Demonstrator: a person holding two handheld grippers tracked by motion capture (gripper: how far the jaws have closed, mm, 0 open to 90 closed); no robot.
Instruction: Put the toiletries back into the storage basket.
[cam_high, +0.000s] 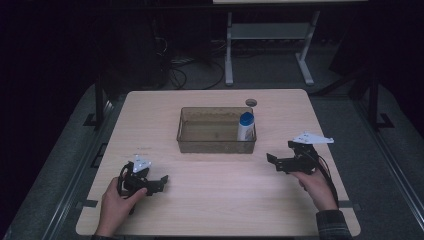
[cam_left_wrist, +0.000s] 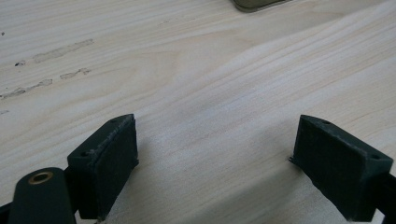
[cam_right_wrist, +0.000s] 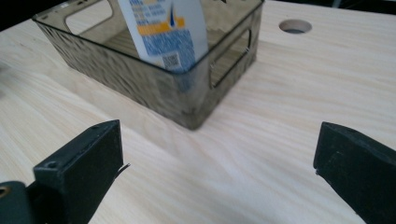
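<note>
A smoky clear plastic bin (cam_high: 200, 142) sits in the middle of the wooden table (cam_high: 215, 200). A white bottle with a blue cap (cam_high: 245, 126) stands upright in its right end. In the right gripper view the bin's near corner (cam_right_wrist: 187, 100) and the bottle's printed label (cam_right_wrist: 173, 42) are close ahead. My left gripper (cam_high: 159, 183) rests low at the front left, open, with bare wood between its jaws (cam_left_wrist: 215, 154). At the right, just off the bin's front right corner, is my right gripper (cam_high: 274, 162), open and holding nothing (cam_right_wrist: 219, 163).
A round cable hole (cam_high: 251, 102) lies near the table's far edge behind the bin, also seen as a hole (cam_right_wrist: 295, 26) in the right gripper view. A white desk frame (cam_high: 270, 45) and cables stand on the dark floor beyond.
</note>
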